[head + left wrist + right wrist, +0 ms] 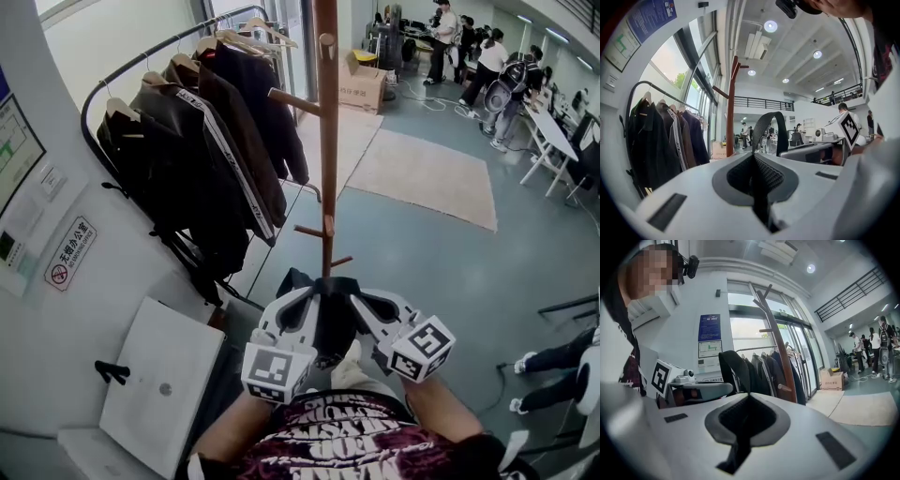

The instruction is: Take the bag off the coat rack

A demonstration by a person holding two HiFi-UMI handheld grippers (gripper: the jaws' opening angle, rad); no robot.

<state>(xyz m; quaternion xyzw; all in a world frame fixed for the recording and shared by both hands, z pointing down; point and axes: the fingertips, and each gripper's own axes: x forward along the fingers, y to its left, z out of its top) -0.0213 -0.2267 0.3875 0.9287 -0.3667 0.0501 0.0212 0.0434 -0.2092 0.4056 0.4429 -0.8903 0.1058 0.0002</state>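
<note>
One bag, left gripper, right gripper, both clamping it

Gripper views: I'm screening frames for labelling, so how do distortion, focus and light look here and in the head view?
Left gripper view: heavy fisheye with black corners, the coat rack bows, the strap is sharp, the windows are bright. Right gripper view: same fisheye, windows washed out, a mosaic patch at top left. Head view: milder bending, even light, little blur.
</note>
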